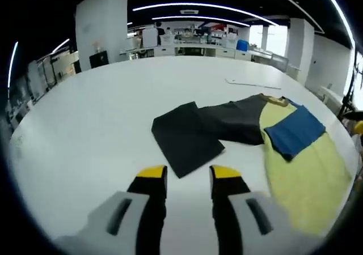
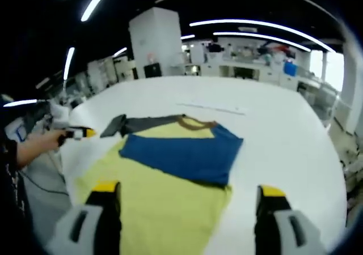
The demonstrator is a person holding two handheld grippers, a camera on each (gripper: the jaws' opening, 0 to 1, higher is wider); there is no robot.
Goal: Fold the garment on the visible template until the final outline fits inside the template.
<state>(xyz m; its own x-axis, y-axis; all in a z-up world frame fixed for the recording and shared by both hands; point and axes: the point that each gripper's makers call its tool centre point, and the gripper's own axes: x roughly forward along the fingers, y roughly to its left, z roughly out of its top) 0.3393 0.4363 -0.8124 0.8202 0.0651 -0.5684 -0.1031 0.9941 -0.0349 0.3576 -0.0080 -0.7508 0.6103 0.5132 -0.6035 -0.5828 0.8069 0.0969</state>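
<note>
On the white table [image 1: 85,130] the shirt [image 1: 306,170] lies with a blue sleeve [image 1: 295,131] folded over its yellow body and a dark sleeve [image 1: 187,139] spread outward. Left gripper [image 1: 188,175] hovers beside that dark sleeve, jaws apart and empty; right gripper [image 2: 187,197] stands wide apart over the yellow hem. Best to pinch the dark sleeve's outer edge and lay it flat across the body.

The left gripper view looks down along its own jaws from above the white table [image 1: 91,130], facing the far shelves and desks. It sits near the dark sleeve end of the garment [image 1: 255,136]. The right gripper view looks across the same garment [image 2: 170,164] from its yellow end, close and low, maybe tilted a bit. Both views share the garment, the table top and the white pillar [image 1: 101,25] behind.
</note>
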